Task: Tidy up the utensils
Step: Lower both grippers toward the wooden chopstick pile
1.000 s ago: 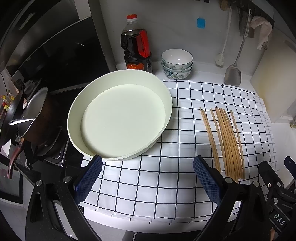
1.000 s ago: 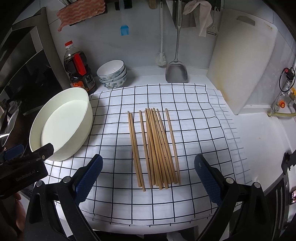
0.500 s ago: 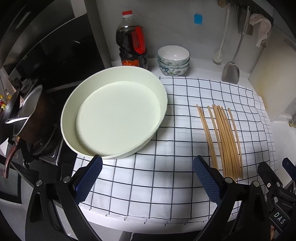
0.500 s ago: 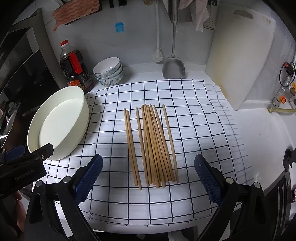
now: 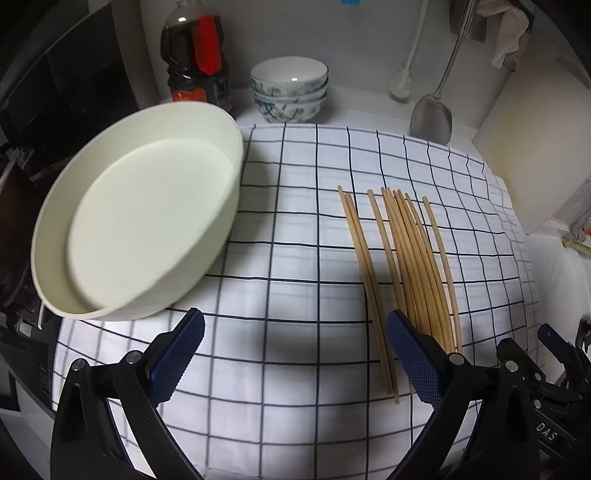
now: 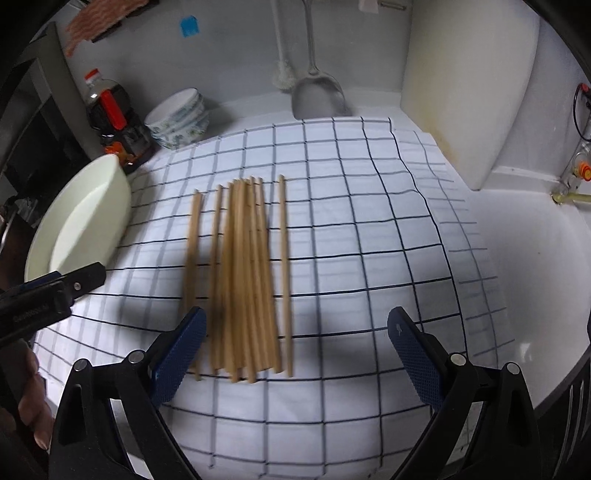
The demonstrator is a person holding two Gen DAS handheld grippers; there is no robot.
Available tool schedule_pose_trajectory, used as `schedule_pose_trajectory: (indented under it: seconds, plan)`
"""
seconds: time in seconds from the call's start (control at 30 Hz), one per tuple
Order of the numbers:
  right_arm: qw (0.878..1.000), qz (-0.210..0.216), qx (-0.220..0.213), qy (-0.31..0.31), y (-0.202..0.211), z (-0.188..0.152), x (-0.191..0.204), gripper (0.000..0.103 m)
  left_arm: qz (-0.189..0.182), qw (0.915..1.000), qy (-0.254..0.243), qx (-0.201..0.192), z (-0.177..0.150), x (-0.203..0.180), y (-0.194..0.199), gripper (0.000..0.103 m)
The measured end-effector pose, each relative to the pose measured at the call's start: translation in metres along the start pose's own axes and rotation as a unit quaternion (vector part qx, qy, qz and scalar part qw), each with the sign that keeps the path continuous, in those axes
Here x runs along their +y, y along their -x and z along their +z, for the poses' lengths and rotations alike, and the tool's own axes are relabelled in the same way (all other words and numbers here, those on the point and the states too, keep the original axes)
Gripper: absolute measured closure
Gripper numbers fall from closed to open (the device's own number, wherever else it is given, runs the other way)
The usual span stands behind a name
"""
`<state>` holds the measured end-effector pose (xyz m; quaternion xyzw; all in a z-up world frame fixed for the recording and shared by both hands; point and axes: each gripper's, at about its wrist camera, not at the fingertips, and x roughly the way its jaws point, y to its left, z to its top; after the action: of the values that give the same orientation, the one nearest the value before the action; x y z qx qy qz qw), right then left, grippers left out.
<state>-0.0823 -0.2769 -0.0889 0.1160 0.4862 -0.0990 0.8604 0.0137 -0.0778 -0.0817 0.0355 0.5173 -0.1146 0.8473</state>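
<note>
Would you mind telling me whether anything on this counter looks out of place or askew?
Only the chopsticks: they lie loose and unevenly fanned on the checked cloth, not gathered. The cream basin is empty; nothing looks spilled or damaged.

Saw dark sauce bottle (image 5: 195,55) with red label at back left of desk (image 6: 524,266), against wall. Just right of it, stack of patterned bowls (image 5: 290,92). Metal spatula (image 5: 432,118) and white brush (image 5: 400,86) hung on wall, spatula blade low near desk. Pale cutting board (image 6: 469,85) leaned upright at right. Blue sticker (image 6: 189,26) on wall; reddish cloth (image 6: 99,20) hung above bottle. Red-and-orange valve fitting (image 6: 581,168) at far right. Dark stove area at left, detail unclear.
</note>
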Motion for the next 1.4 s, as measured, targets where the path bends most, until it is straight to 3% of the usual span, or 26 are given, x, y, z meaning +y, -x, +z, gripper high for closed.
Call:
schedule_pose_trajectory:
  seconds: [0.17,0.57,0.97,1.33,1.4]
  plan:
    - [1.000,0.007,0.003,0.001,-0.034,0.003,-0.014,0.009,0.007,0.9999,0.003,-0.013,0.000,-0.013,-0.025,0.006]
    - [0.999,-0.029,-0.011,0.037,-0.091,0.027,-0.016,0.009,0.033,0.9994,0.001,-0.011,0.004,-0.024,-0.068,0.006]
    - [0.998,-0.035,-0.016,0.058,-0.103,0.028,-0.009,0.009,0.040,0.9992,0.005,0.001,0.000,-0.020,-0.083,0.006]
    - [0.997,-0.039,-0.018,0.066,-0.103,0.029,-0.010,0.009,0.043,0.9990,-0.007,-0.010,0.001,-0.029,-0.085,0.006]
    - [0.997,-0.040,-0.019,0.066,-0.103,0.029,-0.011,0.009,0.041,0.9992,-0.006,0.004,-0.001,-0.027,-0.088,0.006]
